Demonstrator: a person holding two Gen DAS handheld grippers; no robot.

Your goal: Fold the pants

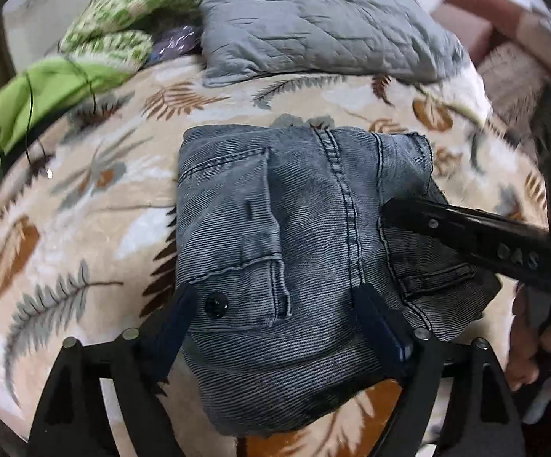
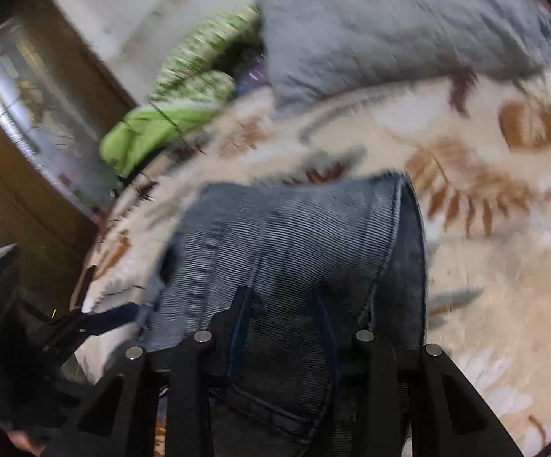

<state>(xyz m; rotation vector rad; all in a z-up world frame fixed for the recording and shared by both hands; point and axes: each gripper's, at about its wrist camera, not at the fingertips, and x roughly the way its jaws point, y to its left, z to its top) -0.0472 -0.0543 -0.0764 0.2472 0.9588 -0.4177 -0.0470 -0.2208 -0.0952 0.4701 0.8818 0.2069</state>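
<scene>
Grey-blue washed denim pants, folded into a compact block, lie on the beige leaf-print fleece blanket. Left gripper fingers spread wide, straddling the pants' near edge. Right gripper spread over the pants' right side. Right wrist view motion-blurred; contact unclear.

Both grippers are black plastic with silver screws. The left gripper has dark blue fingers. Bare skin on the hand.

Soft, even indoor light with faint shadows; both fisheye views curve and darken at the edges, the right wrist view motion-blurred.
</scene>
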